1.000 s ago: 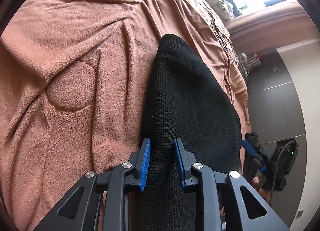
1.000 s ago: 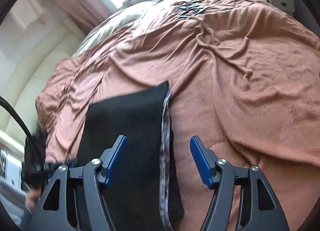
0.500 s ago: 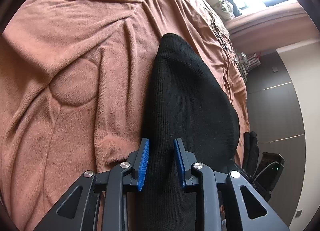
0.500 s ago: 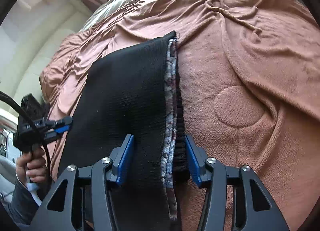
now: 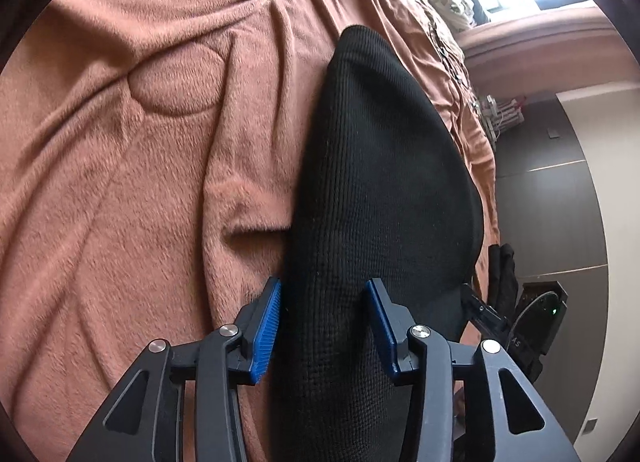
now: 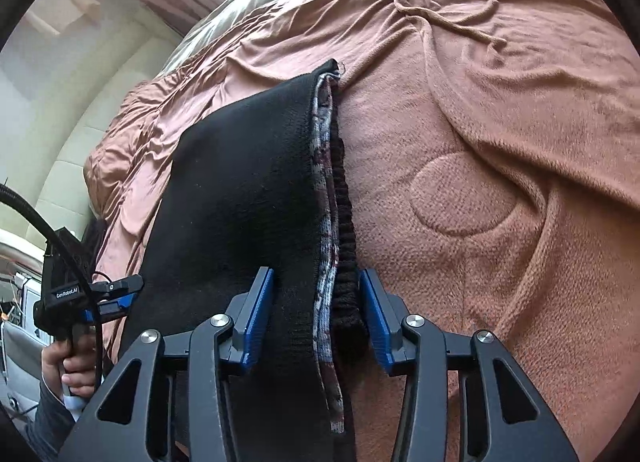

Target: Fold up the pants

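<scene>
Right gripper (image 6: pixel 316 314) just closed in around the pants' (image 6: pixel 240 202) waistband edge; left gripper (image 5: pixel 322 322) just opened, straddling the far edge. Pants run lengthwise straight ahead.

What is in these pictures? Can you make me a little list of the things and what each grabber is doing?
Bed cover: fuzzy brownish-pink blanket, wrinkled
Clothes: black knit pants, lying folded on the blanket
Pants edge: patterned lining peeks out along one side
Left gripper: jaws have just been opening, pants between them, not squeezed
Right gripper: jaws have just been closing, pants edge between them, no firm pinch visible
Hand: holds the left gripper's handle
</scene>
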A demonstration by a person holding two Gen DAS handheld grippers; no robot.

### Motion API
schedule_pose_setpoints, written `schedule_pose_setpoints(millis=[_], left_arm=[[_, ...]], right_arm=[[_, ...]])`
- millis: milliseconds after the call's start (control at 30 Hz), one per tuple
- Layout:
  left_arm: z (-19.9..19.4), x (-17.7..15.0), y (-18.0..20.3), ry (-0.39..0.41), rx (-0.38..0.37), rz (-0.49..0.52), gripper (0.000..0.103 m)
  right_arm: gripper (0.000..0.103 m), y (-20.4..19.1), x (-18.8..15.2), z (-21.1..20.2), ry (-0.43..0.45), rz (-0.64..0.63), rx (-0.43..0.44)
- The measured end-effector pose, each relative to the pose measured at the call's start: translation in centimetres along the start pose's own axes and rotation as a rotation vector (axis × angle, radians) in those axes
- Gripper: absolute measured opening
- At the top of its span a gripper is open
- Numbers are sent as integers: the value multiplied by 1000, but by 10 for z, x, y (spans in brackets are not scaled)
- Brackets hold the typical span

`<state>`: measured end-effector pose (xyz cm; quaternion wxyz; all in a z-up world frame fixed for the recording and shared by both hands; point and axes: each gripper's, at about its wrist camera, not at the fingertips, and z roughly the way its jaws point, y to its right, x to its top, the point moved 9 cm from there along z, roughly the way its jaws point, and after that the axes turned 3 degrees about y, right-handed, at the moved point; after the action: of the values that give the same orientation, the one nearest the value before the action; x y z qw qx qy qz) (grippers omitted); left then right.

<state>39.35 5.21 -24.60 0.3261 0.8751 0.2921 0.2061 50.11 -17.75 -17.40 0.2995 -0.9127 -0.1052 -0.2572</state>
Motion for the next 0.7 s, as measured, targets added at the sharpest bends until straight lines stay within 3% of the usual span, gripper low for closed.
schedule_pose_setpoints(millis=[200,300,433,567,700], left_arm=[[9,-2,6,6,-59,-17,45],[5,-2,8,16,-54,0,45],[4,-4,14,-1,-125,-12,41],[2,-4,16,3,-112,-5,16],[-8,-4,14,6,-118,-12,12]], right_arm=[[41,3,-2,0,-4,42,14],[40,5,-2,-1,-1,67,34],[40,8,-3,-2,-6,96,51],[40,9,-4,-3,-9,106,42],[39,4,-5,-4,-17,113,35]])
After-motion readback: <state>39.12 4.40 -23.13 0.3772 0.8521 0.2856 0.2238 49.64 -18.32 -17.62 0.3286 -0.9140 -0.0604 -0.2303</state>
